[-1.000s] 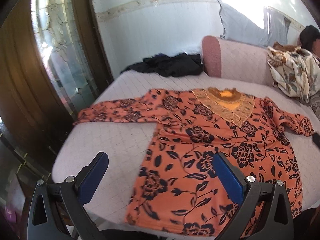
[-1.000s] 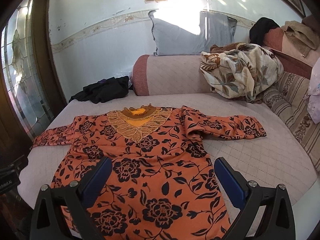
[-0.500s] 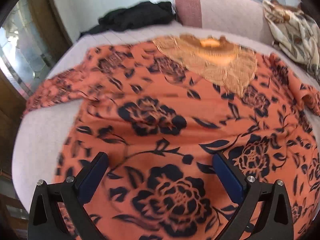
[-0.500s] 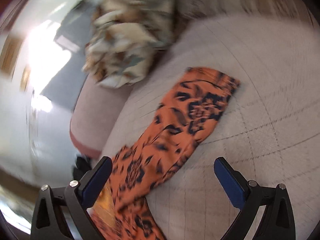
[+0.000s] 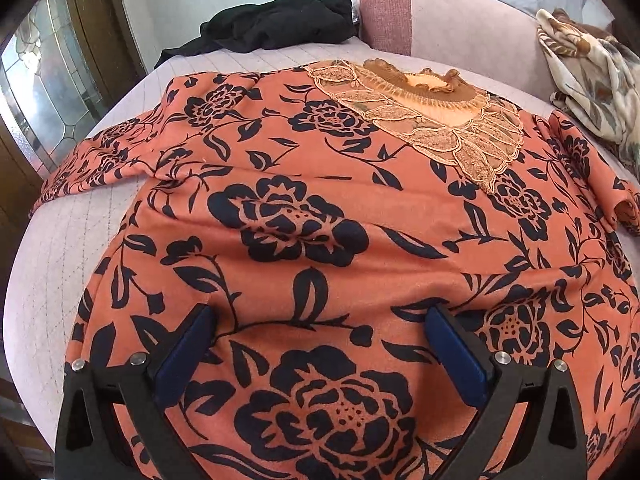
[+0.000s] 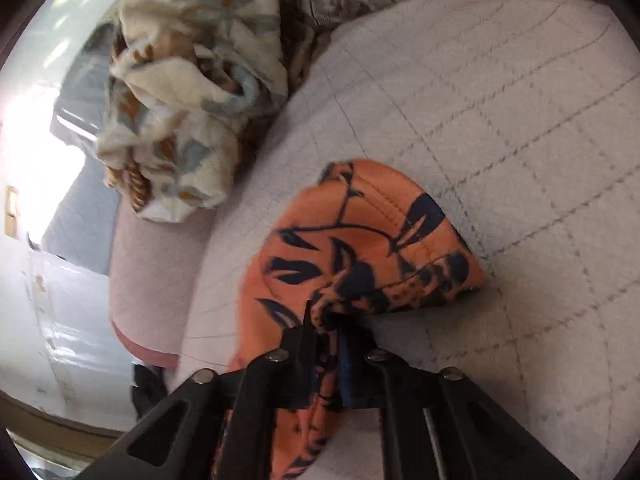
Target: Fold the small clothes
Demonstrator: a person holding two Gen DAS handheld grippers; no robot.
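An orange top with a dark floral print (image 5: 304, 224) lies spread flat on the pale quilted sofa seat (image 5: 52, 248), its lace neckline (image 5: 432, 112) at the far side. My left gripper (image 5: 320, 320) is open and hovers low over the middle of the top's body. In the right wrist view, my right gripper (image 6: 326, 314) is shut on the end of the top's right sleeve (image 6: 360, 240), near its cuff, just above the seat (image 6: 520, 140).
A black garment (image 5: 276, 24) lies at the seat's far left. A cream floral cloth (image 5: 592, 80) is heaped at the far right, also in the right wrist view (image 6: 188, 92). A pink armrest (image 5: 386, 12) and wall stand behind. A glass door (image 5: 48, 80) is at left.
My right gripper has moved down onto the sleeve end and shut on it. My left gripper has stayed open and edged a little farther over the top's body.
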